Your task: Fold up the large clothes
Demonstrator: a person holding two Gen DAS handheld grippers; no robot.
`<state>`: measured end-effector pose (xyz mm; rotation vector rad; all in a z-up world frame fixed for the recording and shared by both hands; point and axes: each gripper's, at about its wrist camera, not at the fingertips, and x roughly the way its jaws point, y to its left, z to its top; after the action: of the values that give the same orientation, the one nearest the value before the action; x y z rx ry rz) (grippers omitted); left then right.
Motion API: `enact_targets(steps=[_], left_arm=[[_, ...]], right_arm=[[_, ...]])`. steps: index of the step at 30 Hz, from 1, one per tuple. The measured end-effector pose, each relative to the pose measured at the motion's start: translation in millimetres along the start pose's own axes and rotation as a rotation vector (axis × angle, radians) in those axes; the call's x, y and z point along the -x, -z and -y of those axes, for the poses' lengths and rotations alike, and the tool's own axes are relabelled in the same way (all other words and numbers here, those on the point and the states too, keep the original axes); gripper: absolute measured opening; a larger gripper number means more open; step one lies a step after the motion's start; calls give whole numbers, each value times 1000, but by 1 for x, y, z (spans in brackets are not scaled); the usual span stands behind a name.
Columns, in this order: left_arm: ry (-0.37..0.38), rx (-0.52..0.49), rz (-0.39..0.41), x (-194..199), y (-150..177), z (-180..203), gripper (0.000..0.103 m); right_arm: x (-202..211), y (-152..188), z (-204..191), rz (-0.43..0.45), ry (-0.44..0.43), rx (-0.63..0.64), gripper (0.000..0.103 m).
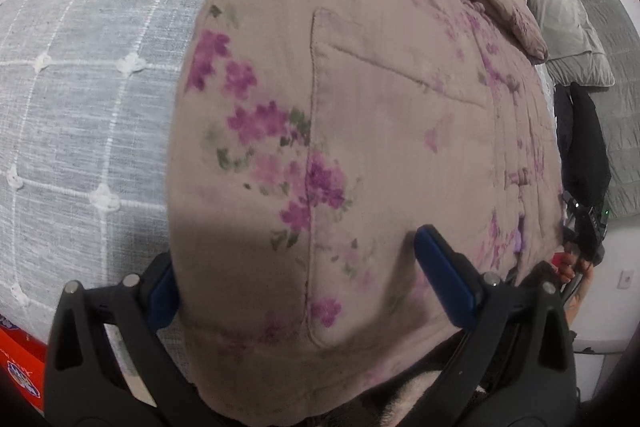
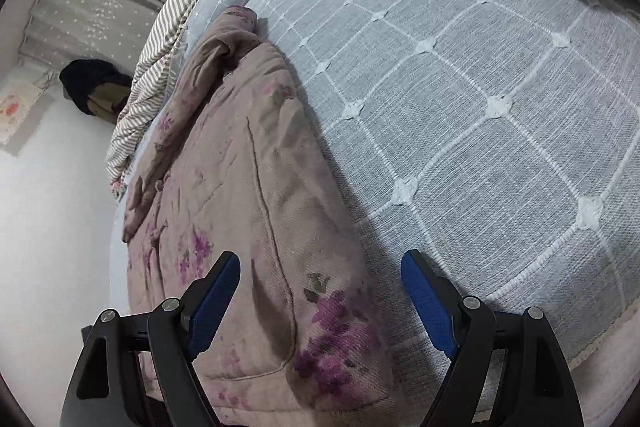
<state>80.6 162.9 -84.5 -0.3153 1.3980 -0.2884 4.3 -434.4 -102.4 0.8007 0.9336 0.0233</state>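
A padded mauve garment [image 1: 360, 131] with purple flowers and a patch pocket lies flat on the bed. It also shows in the right wrist view [image 2: 248, 195], with a folded sleeve at its far end. My left gripper [image 1: 296, 267] is open, with the garment's near edge lying between its blue pads [image 1: 444, 279]; the left pad is partly hidden behind the cloth. My right gripper [image 2: 320, 267] is open over the garment's near corner, empty.
A grey-blue bedspread [image 2: 460, 87] with a white grid covers the bed [image 1: 80, 87]. A striped cloth [image 2: 168, 39] lies at the far side. Grey pillows [image 1: 568, 27] and a dark garment [image 1: 584, 147] lie to the right. A red box [image 1: 20, 359] sits at lower left.
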Motion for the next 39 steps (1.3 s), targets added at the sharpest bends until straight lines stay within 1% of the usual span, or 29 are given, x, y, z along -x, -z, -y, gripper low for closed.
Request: enact_targets(steps=[5, 8, 12, 14, 16, 17, 18, 20, 21, 23, 24, 25, 28, 29, 30, 31, 32, 34, 35, 36, 37, 38, 39], left_arm=[[-8, -34, -1, -1, 2, 6, 102], [14, -56, -9, -3, 3, 8, 102], [45, -73, -11, -3, 4, 12, 102], [80, -51, -5, -3, 4, 9, 102], [137, -9, 3, -1, 2, 1, 102], [150, 21, 6, -1, 1, -4, 102], [129, 27, 6, 0, 0, -6, 98], [86, -5, 4, -2, 0, 0, 98], [44, -41, 1, -4, 1, 7, 98], [-7, -87, 0, -8, 3, 17, 98], [-18, -97, 1, -9, 3, 18, 98], [-19, -98, 3, -9, 3, 19, 98], [47, -52, 25, -6, 0, 12, 98], [84, -30, 37, -4, 0, 7, 98], [143, -7, 52, -2, 1, 3, 94], [193, 12, 56, -2, 2, 1, 91], [217, 25, 61, -1, 2, -2, 85], [244, 47, 75, -4, 4, -5, 81], [249, 56, 82, -3, 4, -7, 72], [259, 79, 96, -2, 4, -9, 51], [269, 98, 108, 0, 5, -14, 37], [299, 124, 120, 0, 6, -17, 30], [334, 157, 141, 3, 7, -20, 28]], right_arm=[[-8, 3, -6, -38, -58, 9, 84], [-14, 5, -12, -74, -84, 34, 85], [-19, 4, -17, -101, -84, 64, 85], [-20, 4, -18, -109, -85, 74, 85], [-22, 4, -21, -114, -76, 85, 84], [-23, 5, -24, -120, -70, 99, 83], [-24, 5, -26, -124, -59, 113, 83], [-26, 7, -32, -135, -32, 146, 80], [-28, 8, -35, -141, -20, 163, 78], [-32, 10, -43, -160, -9, 196, 75], [-33, 11, -44, -166, -9, 204, 75], [-34, 11, -47, -173, -6, 215, 75], [-38, 12, -52, -182, 5, 227, 74], [-39, 12, -54, -189, -13, 226, 67], [-42, 13, -56, -201, -39, 217, 63], [-45, 14, -58, -213, -61, 209, 61], [-47, 15, -59, -219, -67, 210, 56], [-52, 15, -64, -228, -84, 204, 44], [-54, 16, -67, -230, -91, 204, 33], [-55, 17, -70, -228, -92, 208, 29], [-55, 17, -74, -221, -94, 216, 28], [-53, 18, -80, -201, -95, 229, 26], [-50, 18, -84, -185, -104, 235, 24]])
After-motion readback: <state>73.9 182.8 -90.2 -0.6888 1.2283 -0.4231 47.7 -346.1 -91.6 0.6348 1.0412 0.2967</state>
